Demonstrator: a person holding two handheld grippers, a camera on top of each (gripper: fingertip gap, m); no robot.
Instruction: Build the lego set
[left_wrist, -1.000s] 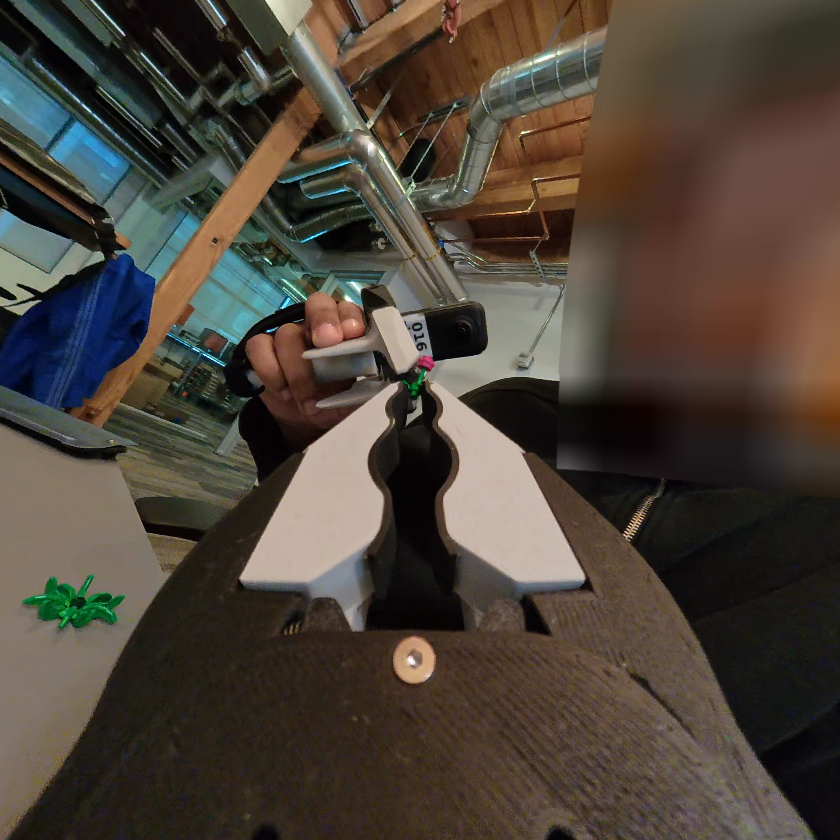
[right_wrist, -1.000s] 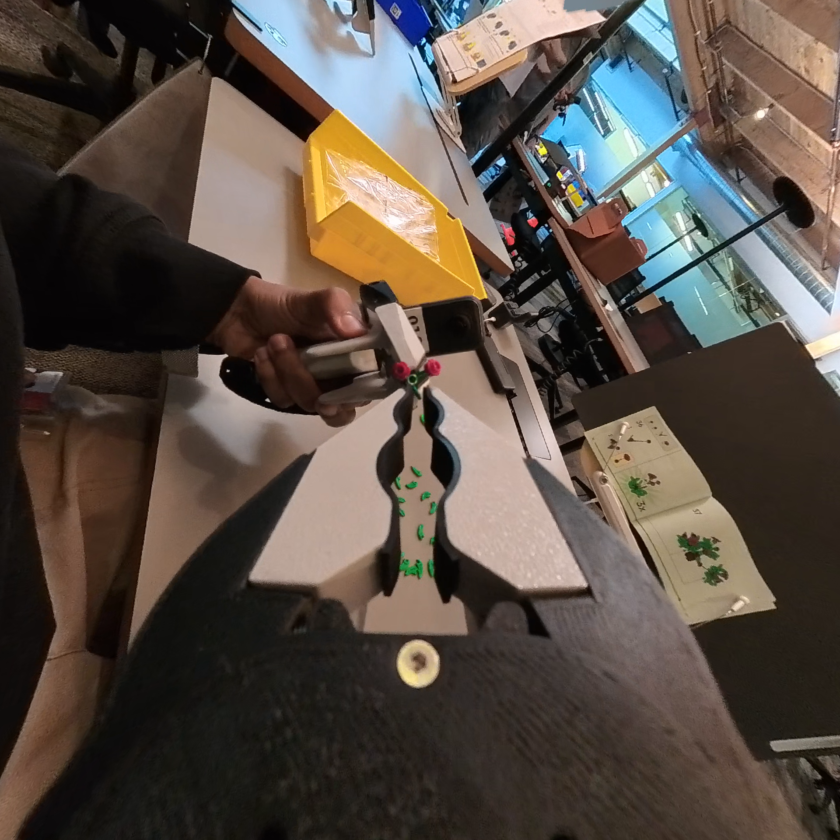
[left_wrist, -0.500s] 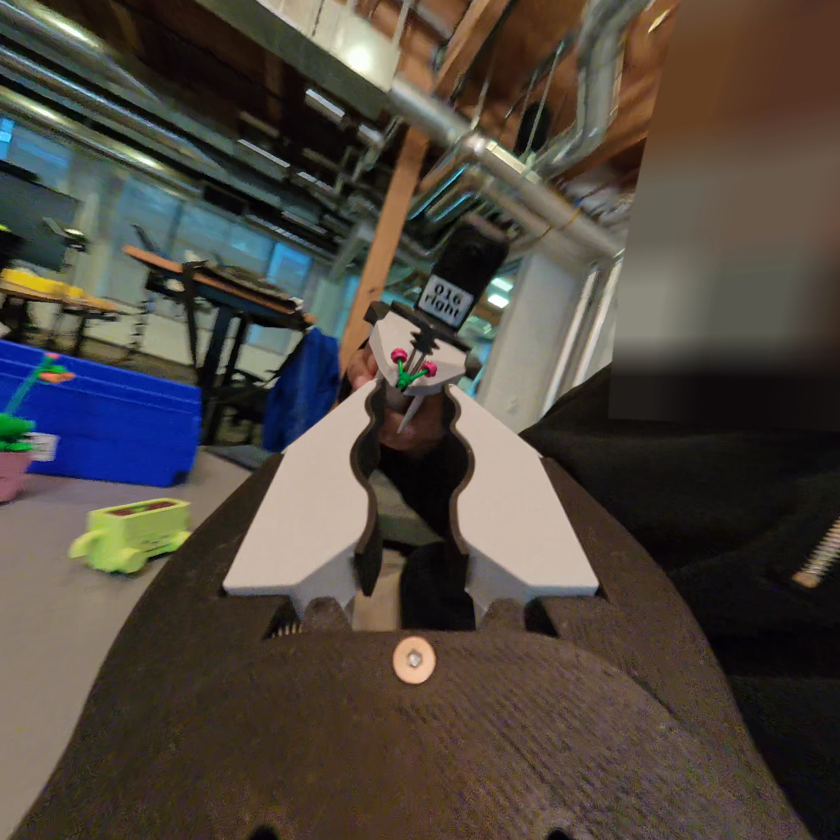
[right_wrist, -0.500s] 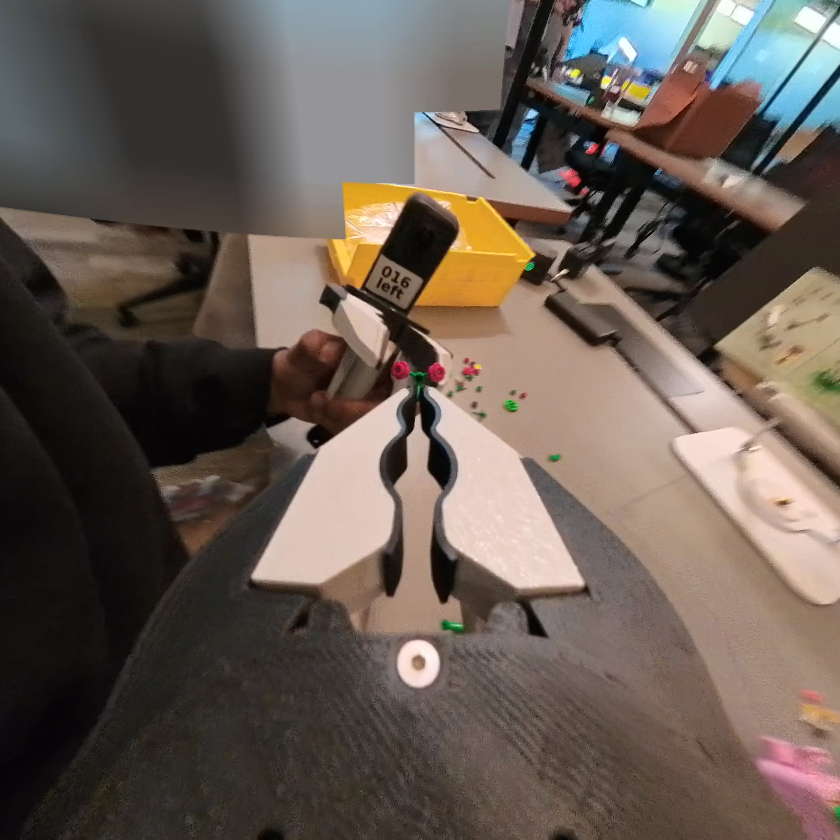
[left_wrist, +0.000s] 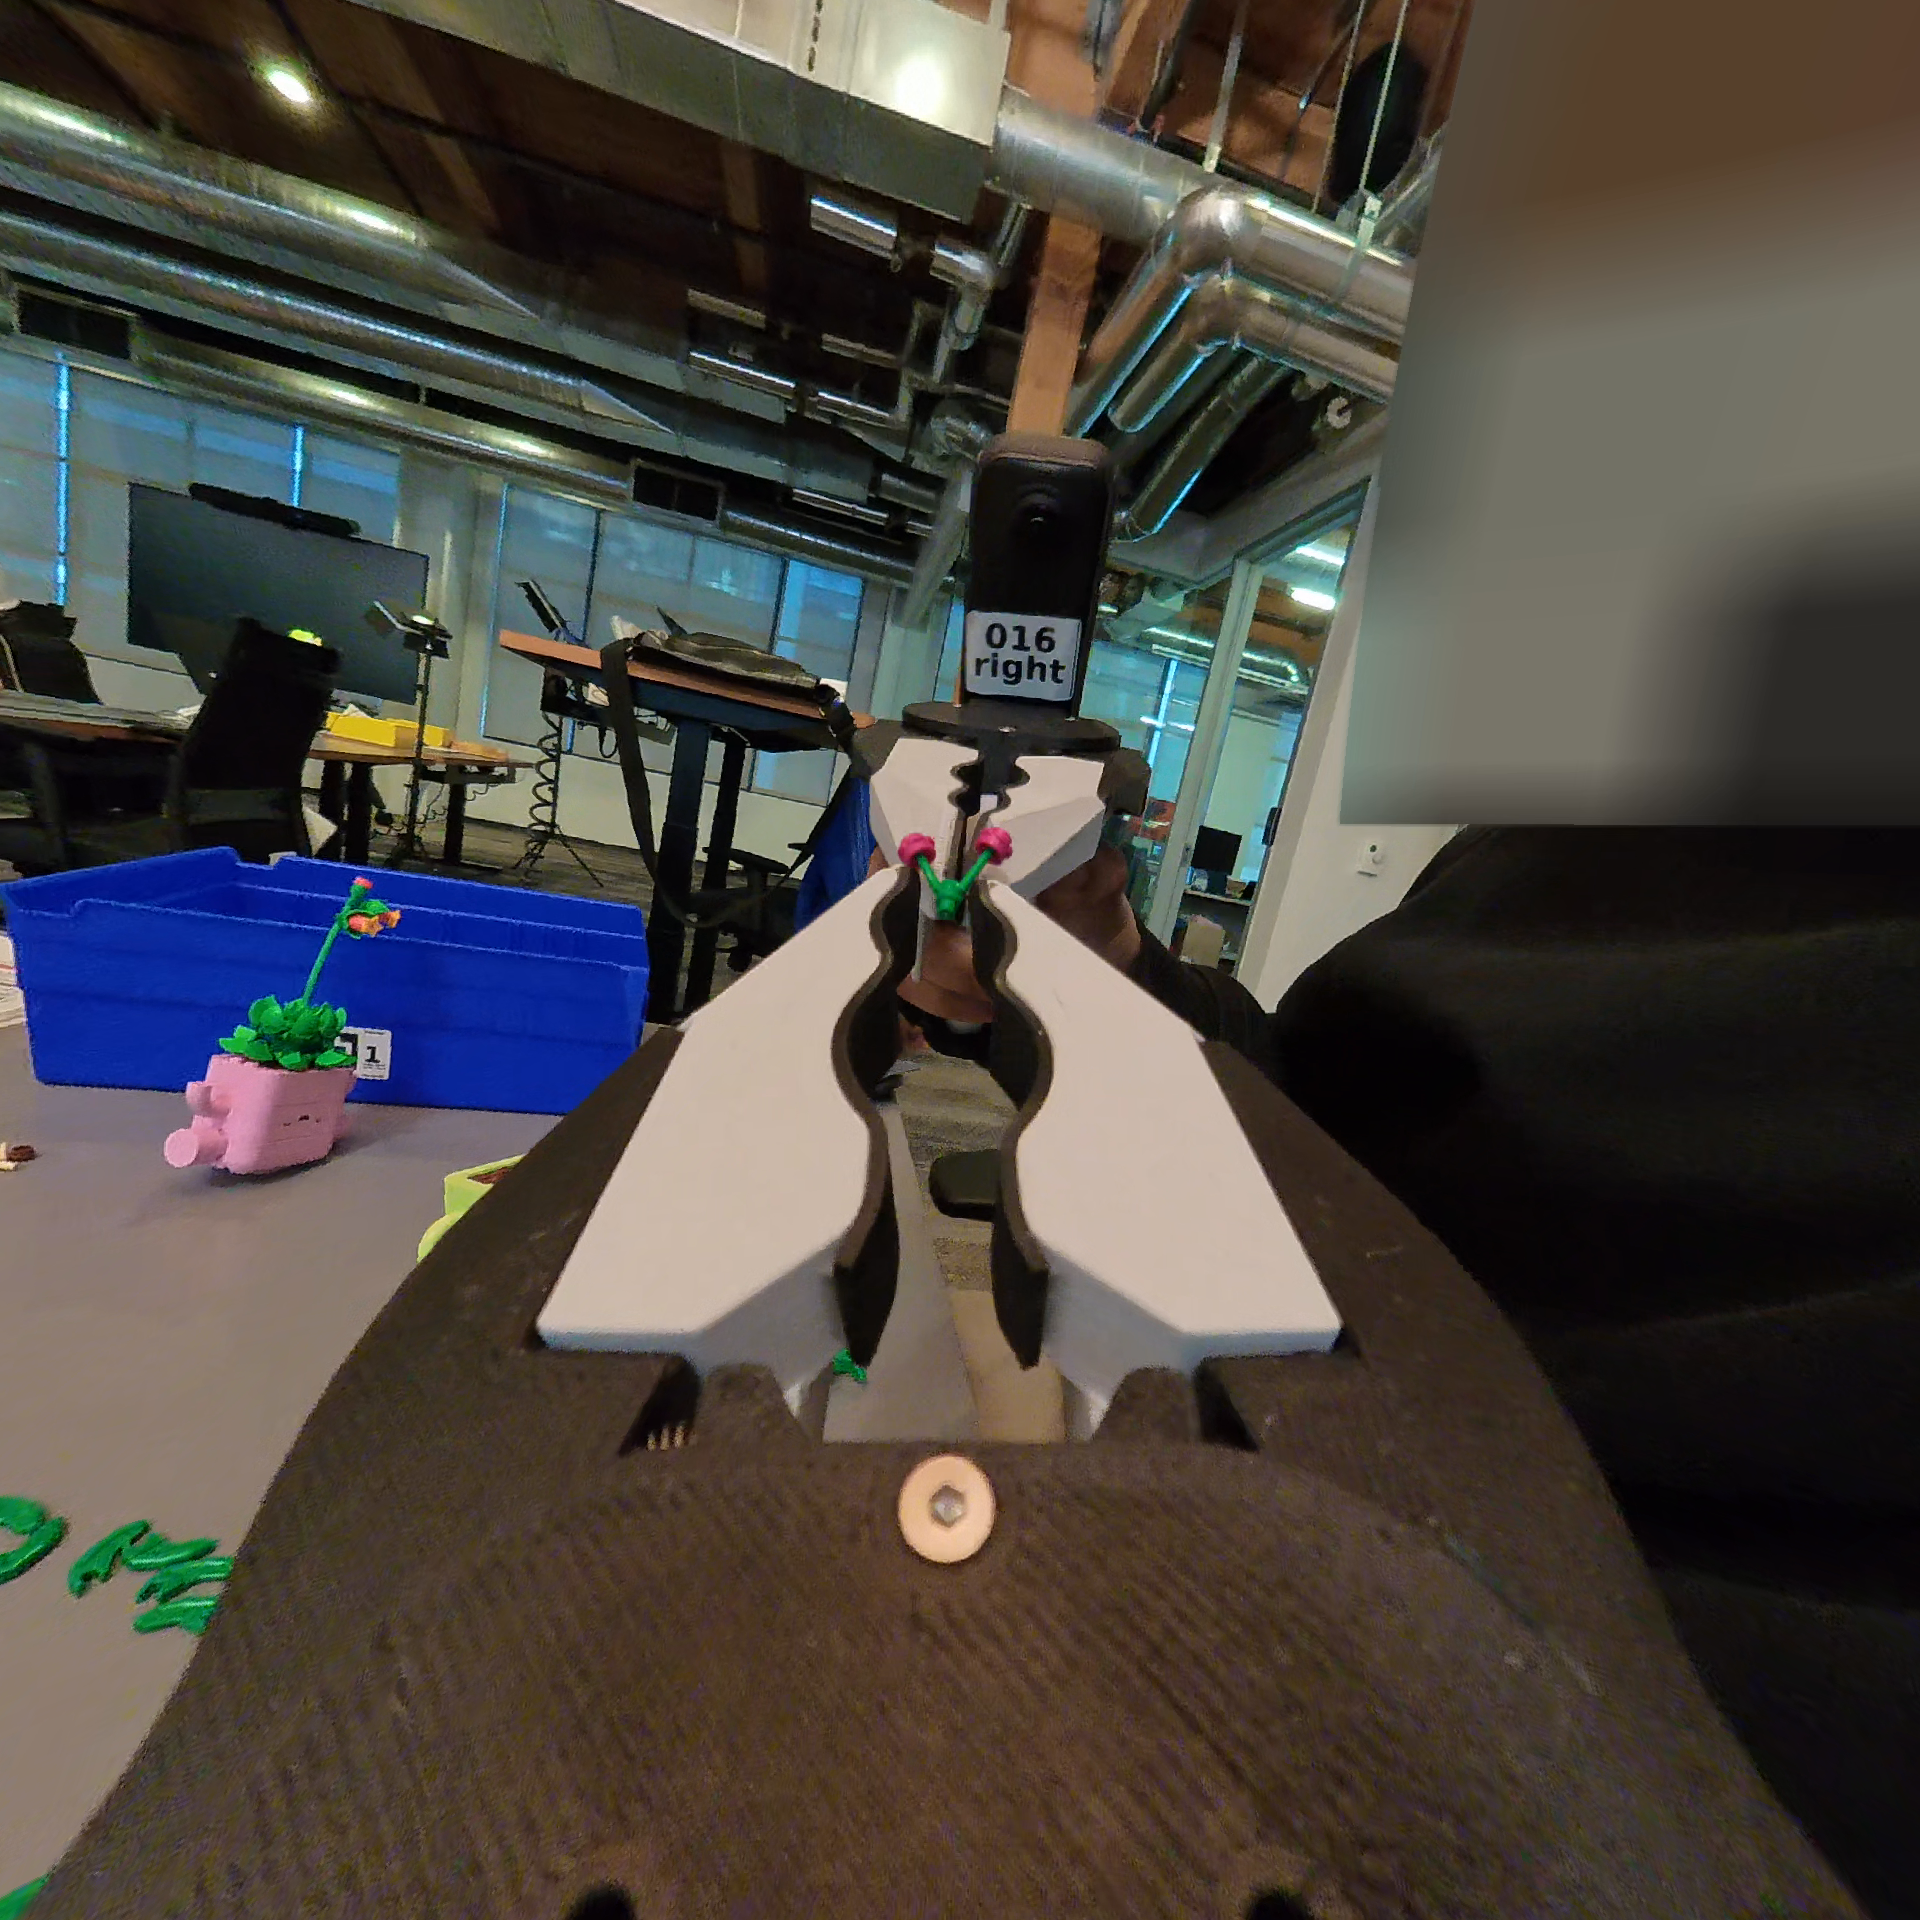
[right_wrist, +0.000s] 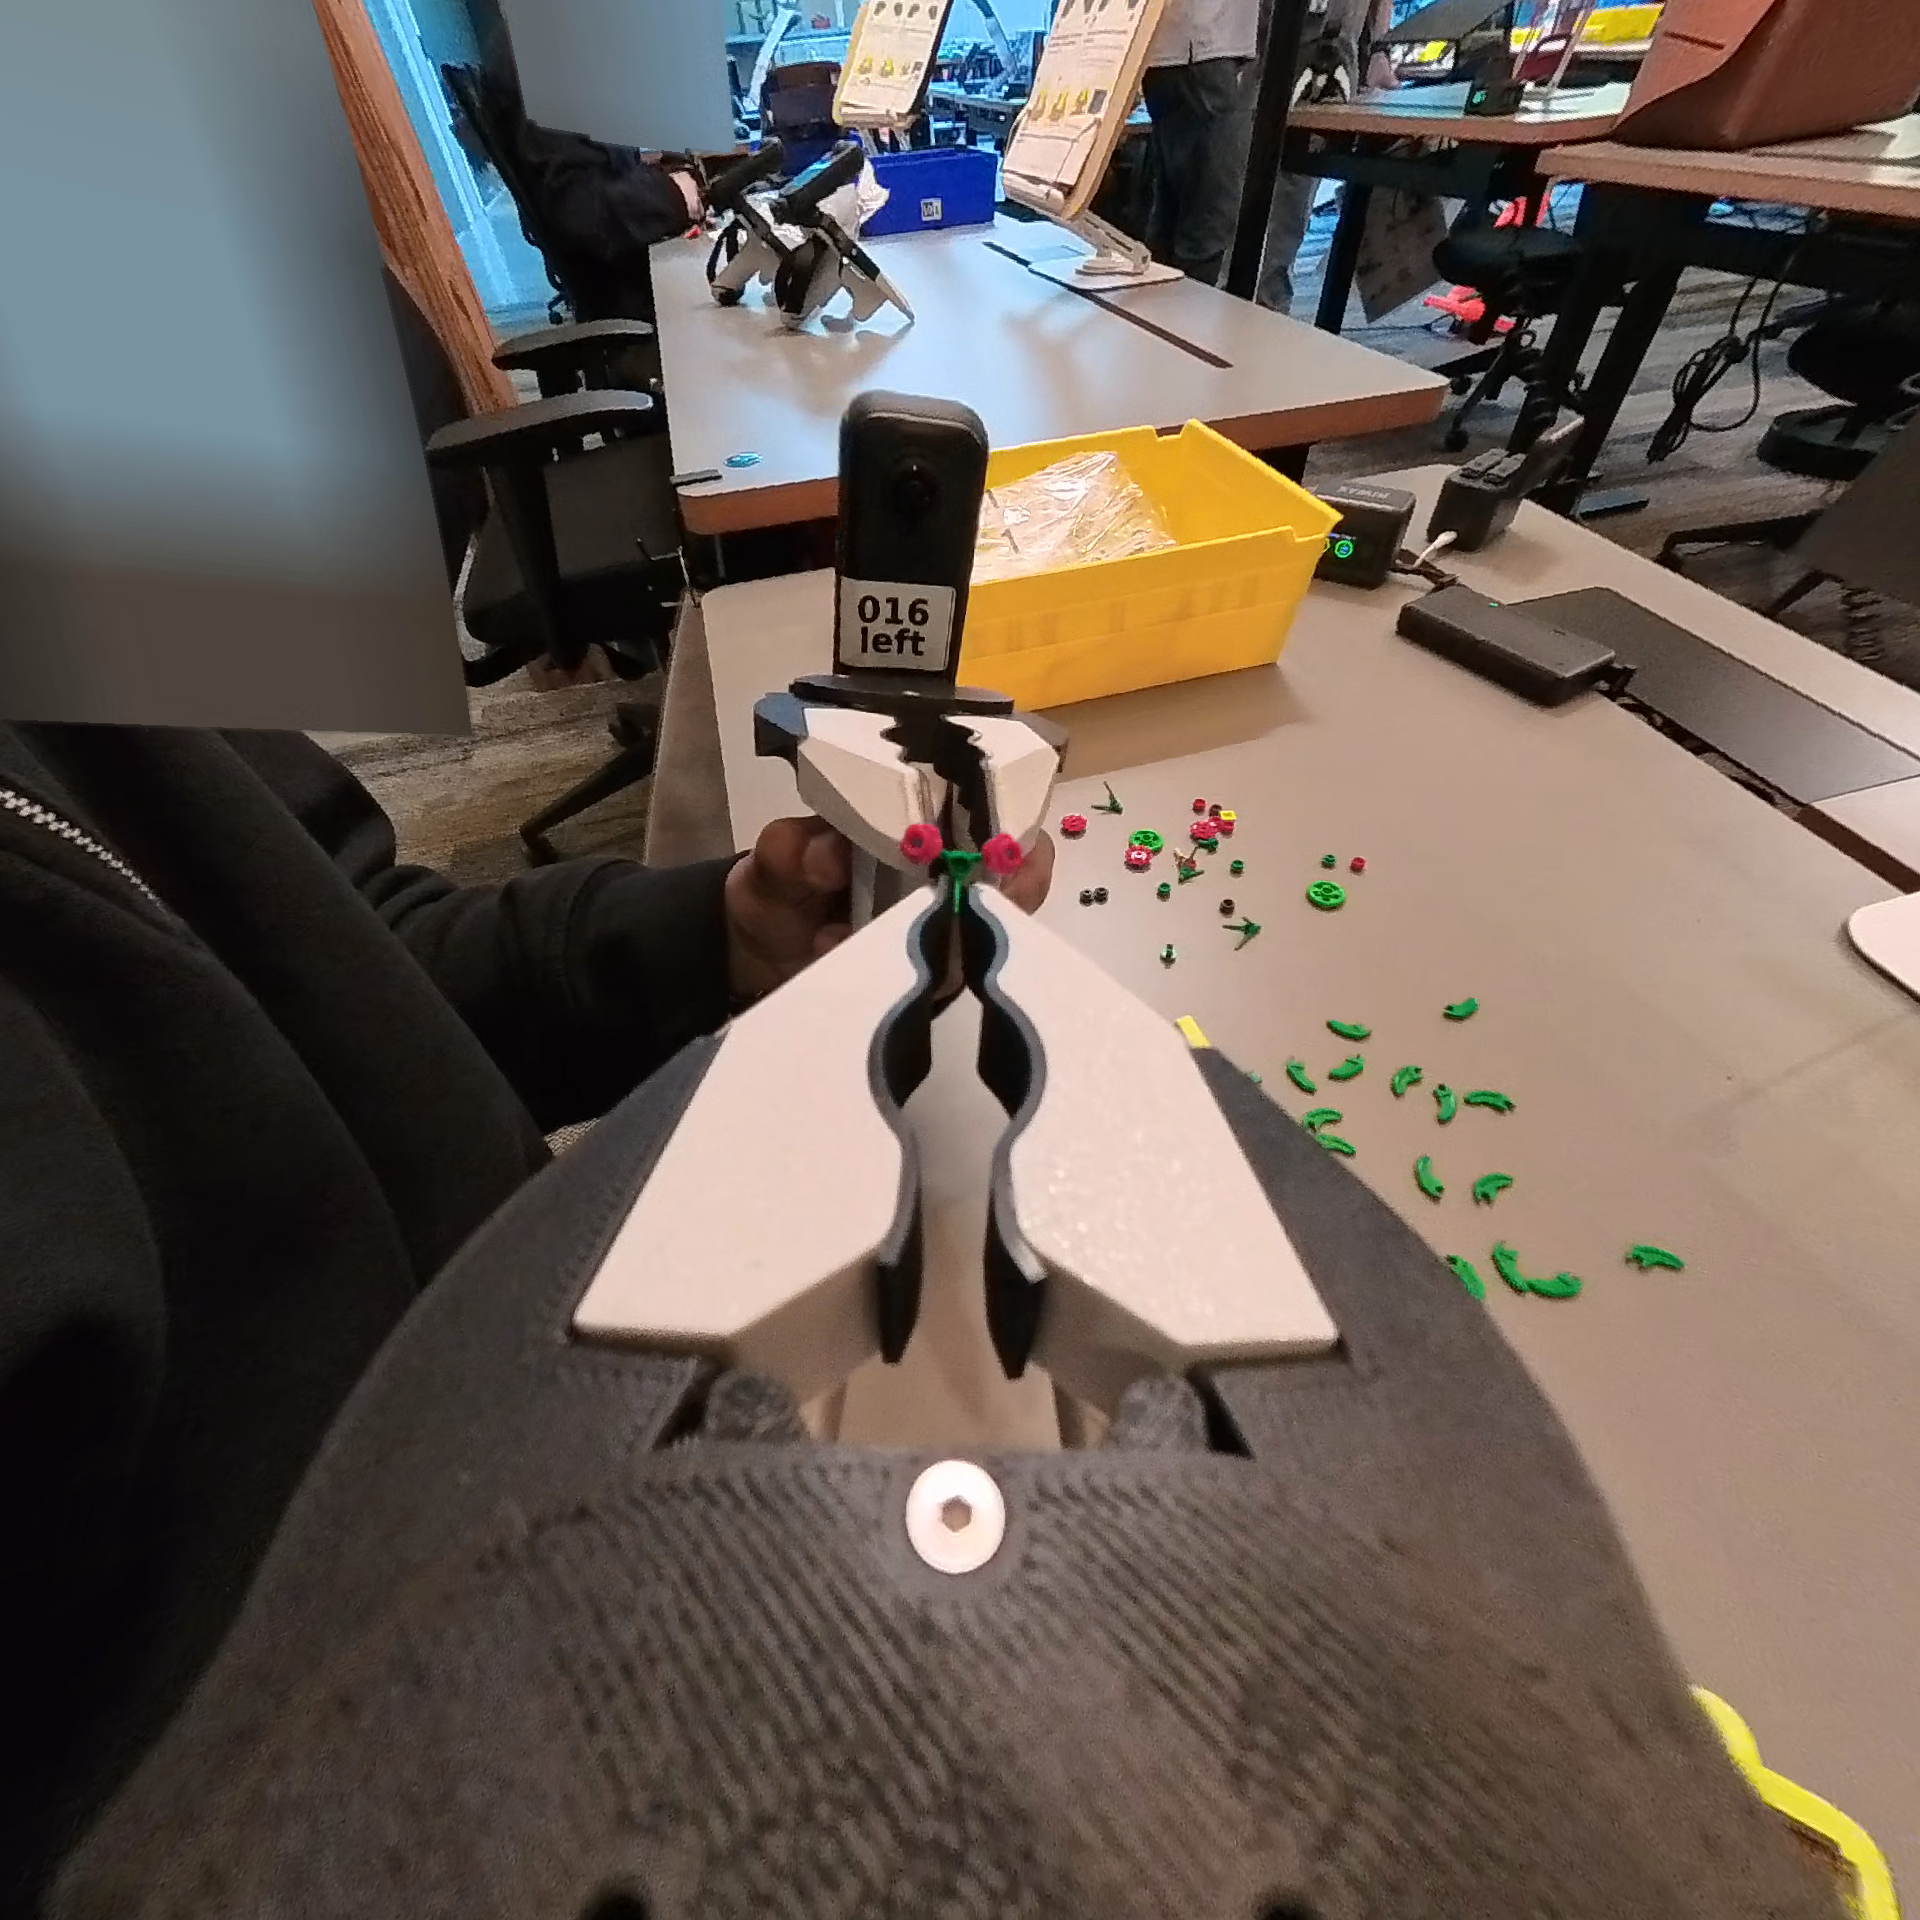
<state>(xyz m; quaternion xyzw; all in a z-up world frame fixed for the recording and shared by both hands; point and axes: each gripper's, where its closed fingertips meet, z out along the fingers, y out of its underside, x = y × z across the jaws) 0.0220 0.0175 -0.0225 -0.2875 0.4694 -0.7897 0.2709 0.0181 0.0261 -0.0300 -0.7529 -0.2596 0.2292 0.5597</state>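
Note:
A small green Y-shaped flower stem (left_wrist: 948, 891) with two magenta buds (left_wrist: 916, 850) is held in the air between my two grippers, which face each other tip to tip. My left gripper (left_wrist: 945, 899) is closed to a narrow gap on the foot of the stem. My right gripper (right_wrist: 951, 916) is closed on the same stem (right_wrist: 954, 868) from the other side, with the buds (right_wrist: 1004, 852) just above its tips. Which gripper bears the stem I cannot tell.
A pink pot with a green plant (left_wrist: 265, 1117) stands before a blue bin (left_wrist: 416, 987). Green leaf pieces (right_wrist: 1455, 1143) and small red and green parts (right_wrist: 1205, 842) lie on the grey table (right_wrist: 1558, 935). A yellow bin (right_wrist: 1132, 582) stands behind. The person's black jacket is close. My left and right fingertips are right by each other.
Both grippers have swung together with the stem still between them, from a tilted pose to level and upright. The left gripper's fingers looked wider half a second ago and have narrowed again.

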